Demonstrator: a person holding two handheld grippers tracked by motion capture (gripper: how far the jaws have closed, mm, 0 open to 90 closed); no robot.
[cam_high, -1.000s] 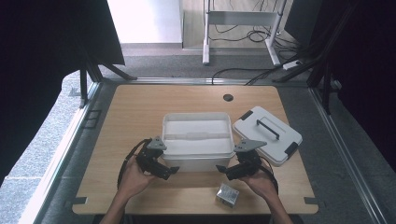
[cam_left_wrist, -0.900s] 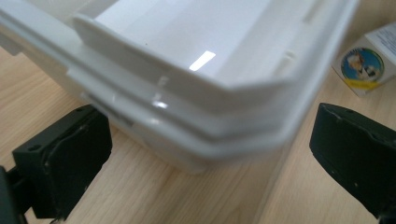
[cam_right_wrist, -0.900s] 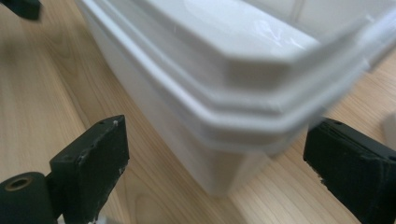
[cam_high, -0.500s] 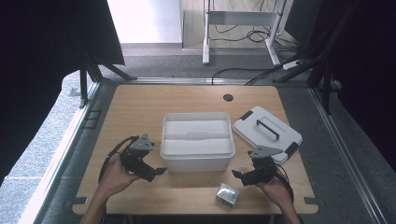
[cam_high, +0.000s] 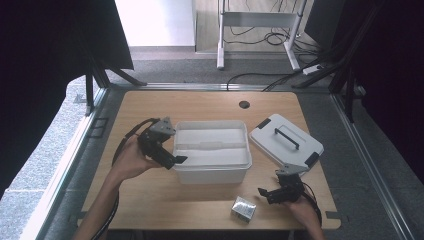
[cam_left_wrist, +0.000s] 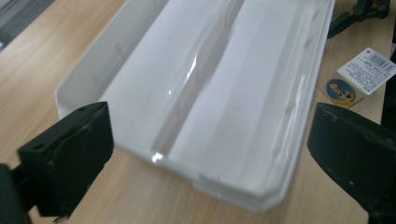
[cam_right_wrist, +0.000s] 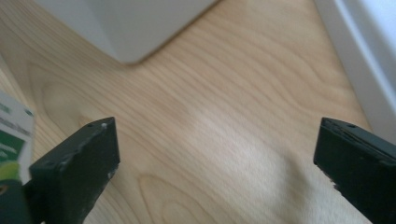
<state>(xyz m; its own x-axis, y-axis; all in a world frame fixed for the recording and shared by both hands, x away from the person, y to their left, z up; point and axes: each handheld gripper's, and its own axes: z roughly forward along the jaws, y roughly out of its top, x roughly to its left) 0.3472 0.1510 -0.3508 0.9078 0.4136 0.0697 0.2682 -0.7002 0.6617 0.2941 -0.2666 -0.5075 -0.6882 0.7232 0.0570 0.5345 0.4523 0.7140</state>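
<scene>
My left gripper (cam_high: 172, 159) hovers at the left end of an open white plastic bin (cam_high: 212, 165), its jaws spread wide and holding nothing; in the left gripper view the bin (cam_left_wrist: 205, 93) lies straight ahead of the jaws, empty, with a raised ridge running down the middle of its floor. I judge I am keeping this gripper there to steady the bin or to be ready beside it. My right gripper (cam_high: 267, 194) sits low near the front right edge of the wooden table (cam_high: 200, 105), jaws also wide apart and empty, with bare wood between them in the right gripper view. Just to that gripper's left, not touching it, lies a small printed box (cam_high: 243, 208); the right gripper view catches its green and white edge (cam_right_wrist: 11, 135) beside the left jaw. I judge the box is the thing to pick up next and drop into the bin, so the gripper is lined up near it. Beyond the right gripper, the bin's white lid (cam_high: 286, 140), with a dark handle, rests flat on the table, set aside so the bin stays open.
</scene>
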